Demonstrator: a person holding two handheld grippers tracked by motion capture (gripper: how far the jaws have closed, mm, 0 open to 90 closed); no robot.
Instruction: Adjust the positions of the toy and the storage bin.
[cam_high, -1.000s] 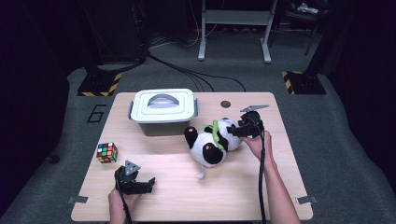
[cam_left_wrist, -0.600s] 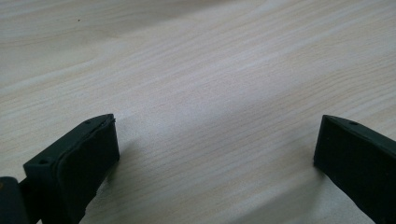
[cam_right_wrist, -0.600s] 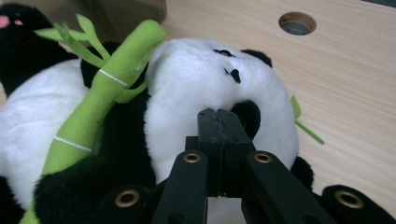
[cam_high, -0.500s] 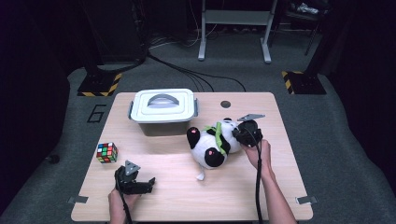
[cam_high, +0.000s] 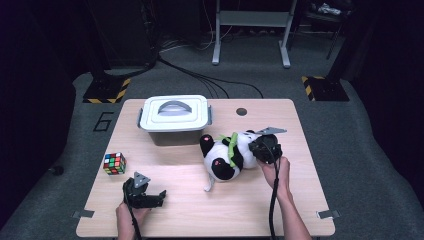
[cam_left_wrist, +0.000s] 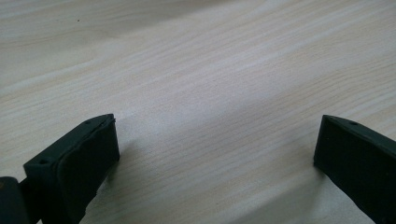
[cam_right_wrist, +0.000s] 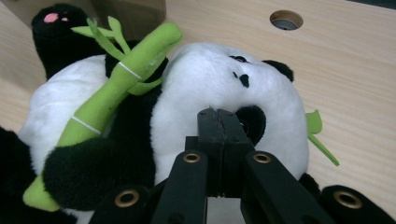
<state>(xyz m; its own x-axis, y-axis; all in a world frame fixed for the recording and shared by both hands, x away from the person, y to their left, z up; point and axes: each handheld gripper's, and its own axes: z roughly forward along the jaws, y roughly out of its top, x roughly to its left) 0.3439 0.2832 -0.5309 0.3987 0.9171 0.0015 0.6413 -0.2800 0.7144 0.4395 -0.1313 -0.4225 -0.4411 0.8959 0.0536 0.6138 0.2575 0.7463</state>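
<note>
High view: left gripper (cam_high: 159, 196) rests at the near-left table (cam_high: 300, 200) edge, jaws spread wide with bare wood between them, holding nothing. Rubik's cube (cam_high: 114, 163) sits just beyond it to the left. Plush panda (cam_high: 227, 155) lies on its back mid-table, long axis running left-right, head toward the right, feet toward the left; its green bamboo stalk (cam_right_wrist: 112, 98) crosses the chest diagonally. Right gripper (cam_right_wrist: 218, 116) has just closed: jaws pressed together, pinching the plush at the panda's head. Lidded grey storage box (cam_high: 174, 118) stands far-left, just behind the panda. Floor marking "6" (cam_high: 102, 121) lies left of the table.
</note>
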